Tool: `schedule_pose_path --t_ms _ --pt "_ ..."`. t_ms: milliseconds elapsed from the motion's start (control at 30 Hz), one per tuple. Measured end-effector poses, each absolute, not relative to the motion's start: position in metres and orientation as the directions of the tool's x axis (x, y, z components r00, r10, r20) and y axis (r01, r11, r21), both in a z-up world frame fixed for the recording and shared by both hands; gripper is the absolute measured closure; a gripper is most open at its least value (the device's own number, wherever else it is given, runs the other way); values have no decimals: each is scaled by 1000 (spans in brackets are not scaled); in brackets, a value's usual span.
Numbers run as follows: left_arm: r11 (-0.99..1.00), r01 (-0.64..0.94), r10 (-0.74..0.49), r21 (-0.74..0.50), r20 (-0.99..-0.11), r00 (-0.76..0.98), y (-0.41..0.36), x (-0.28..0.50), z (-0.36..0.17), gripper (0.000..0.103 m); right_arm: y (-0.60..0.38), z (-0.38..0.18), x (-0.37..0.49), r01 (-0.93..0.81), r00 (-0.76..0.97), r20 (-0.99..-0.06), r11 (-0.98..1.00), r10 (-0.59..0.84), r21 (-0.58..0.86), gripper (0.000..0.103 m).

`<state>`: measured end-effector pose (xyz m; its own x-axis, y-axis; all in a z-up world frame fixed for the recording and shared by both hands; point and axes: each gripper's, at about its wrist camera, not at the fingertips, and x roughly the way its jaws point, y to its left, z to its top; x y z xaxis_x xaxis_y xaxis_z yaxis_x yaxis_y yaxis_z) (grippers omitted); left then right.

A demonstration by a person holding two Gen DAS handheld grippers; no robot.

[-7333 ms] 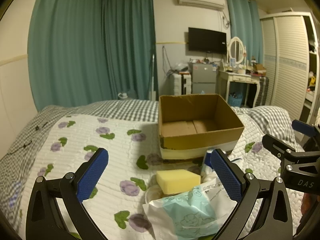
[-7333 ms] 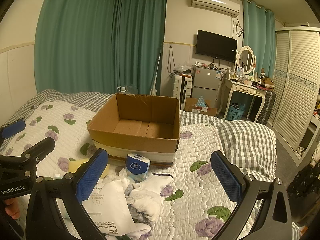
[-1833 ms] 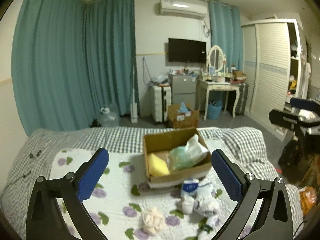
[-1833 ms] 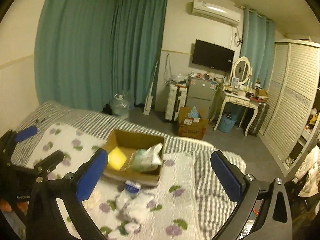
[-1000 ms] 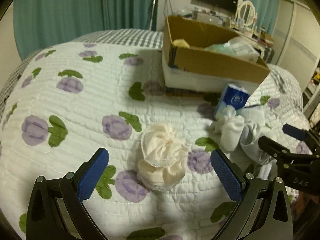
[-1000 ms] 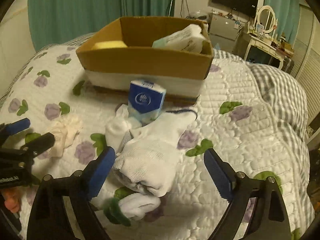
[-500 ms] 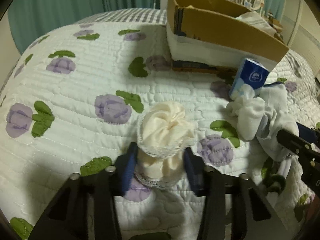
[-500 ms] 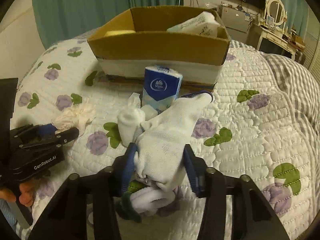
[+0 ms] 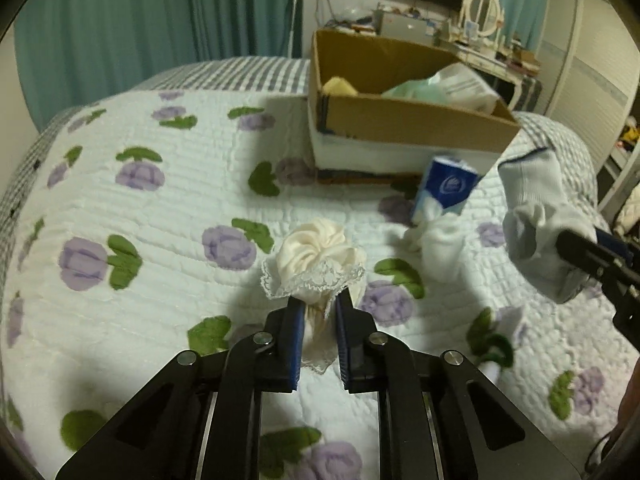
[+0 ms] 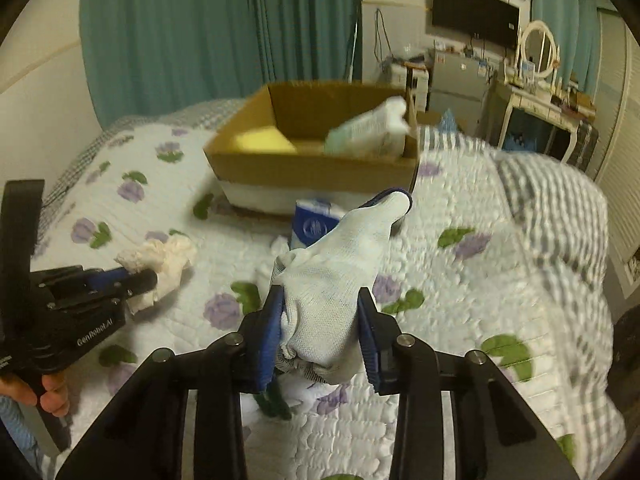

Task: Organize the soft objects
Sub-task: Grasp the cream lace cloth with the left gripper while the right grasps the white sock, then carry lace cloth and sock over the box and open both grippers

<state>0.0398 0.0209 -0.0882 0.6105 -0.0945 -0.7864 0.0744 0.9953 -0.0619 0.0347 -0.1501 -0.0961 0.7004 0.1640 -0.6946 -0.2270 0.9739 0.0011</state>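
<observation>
Matt black plastic frames with blue rubbery pads form the left gripper (image 9: 318, 312) and right gripper (image 10: 320, 312), pinching a cream satin-like scrunchie (image 9: 316, 256) edged in lace and a coarse white knit glove (image 10: 336, 276), over a quilted cloth bedspread (image 9: 160, 208) beside a plain matt cardboard box (image 9: 400, 120).

The bed (image 9: 152, 208) is viewed from close above by both wrist cameras, each aimed along its fingers toward the far cardboard box (image 9: 400, 120) (image 10: 312, 168), which is shared, and each gripper is caught in the other's view.
</observation>
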Motion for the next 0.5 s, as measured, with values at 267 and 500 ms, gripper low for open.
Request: schedule_pose_path --t_ms 267,500 --pt "989 117 -145 -88 -712 687 13 35 -27 89 -150 -31 28 -259 773 -606 965 186 -34 68" --pt "981 173 -193 -93 -618 762 0 77 37 89 -157 30 66 -278 829 -515 960 218 -40 68"
